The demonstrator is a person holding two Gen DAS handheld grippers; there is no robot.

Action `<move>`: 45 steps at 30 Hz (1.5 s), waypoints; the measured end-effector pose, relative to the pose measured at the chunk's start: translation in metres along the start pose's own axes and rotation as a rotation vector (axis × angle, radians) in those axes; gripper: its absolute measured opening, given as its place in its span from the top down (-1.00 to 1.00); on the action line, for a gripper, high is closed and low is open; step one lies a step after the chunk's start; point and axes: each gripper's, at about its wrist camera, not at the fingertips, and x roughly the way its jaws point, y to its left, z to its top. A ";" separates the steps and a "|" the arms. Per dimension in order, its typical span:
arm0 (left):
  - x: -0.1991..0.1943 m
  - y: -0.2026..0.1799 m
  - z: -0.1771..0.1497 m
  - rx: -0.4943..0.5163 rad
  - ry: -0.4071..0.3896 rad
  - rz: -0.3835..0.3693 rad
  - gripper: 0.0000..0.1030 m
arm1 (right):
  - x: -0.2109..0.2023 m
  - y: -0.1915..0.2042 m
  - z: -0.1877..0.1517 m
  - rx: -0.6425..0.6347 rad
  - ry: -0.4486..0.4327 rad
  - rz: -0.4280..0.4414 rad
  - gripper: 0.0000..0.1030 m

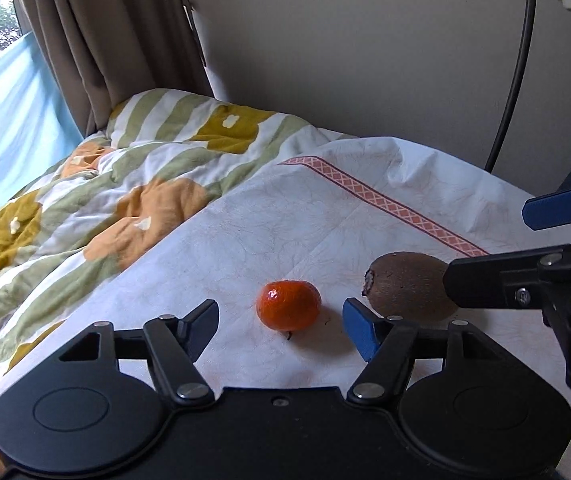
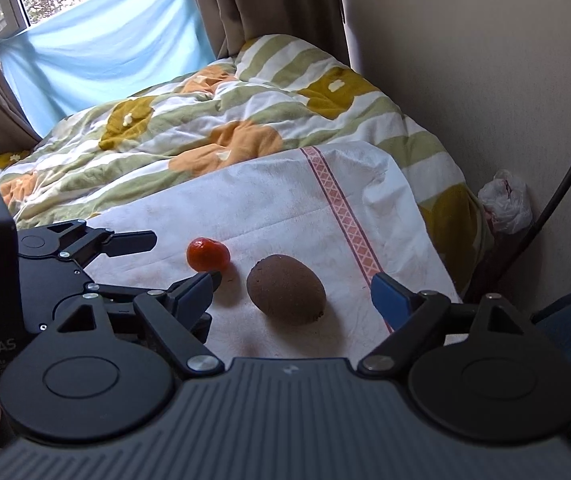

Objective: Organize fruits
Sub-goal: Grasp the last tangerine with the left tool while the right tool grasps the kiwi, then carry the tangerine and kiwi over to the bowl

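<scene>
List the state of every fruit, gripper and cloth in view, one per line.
Small round orange mandarin: lying loose on the cloth, ungripped.
Brown fuzzy oval kiwi: lying on its side, ungripped.
Left gripper: open, fingers either side of the mandarin.
Right gripper: open, fingers either side of the kiwi.
White cloth with red patterned stripe: spread out, wrinkled.

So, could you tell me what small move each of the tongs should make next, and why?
Probably ease both forward, then close. The left tongs are open with the mandarin lying just ahead of the tips, and the right tongs are open with the kiwi between the fingers. Both fruits lie loose on the white cloth, neither gripped yet.
</scene>
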 end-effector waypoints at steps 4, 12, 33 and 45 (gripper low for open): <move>0.014 0.003 0.000 0.005 0.011 -0.021 -0.22 | 0.016 -0.003 0.000 0.004 0.024 0.002 -0.86; 0.026 0.004 -0.001 0.014 0.024 -0.038 -0.09 | 0.038 -0.007 0.001 0.010 0.056 0.023 -0.84; 0.018 0.010 -0.008 -0.011 0.042 -0.034 0.14 | 0.070 -0.009 -0.001 0.026 0.116 0.076 -0.53; 0.006 0.011 -0.009 -0.034 0.036 -0.008 0.14 | 0.059 -0.005 -0.002 0.005 0.083 0.087 -0.45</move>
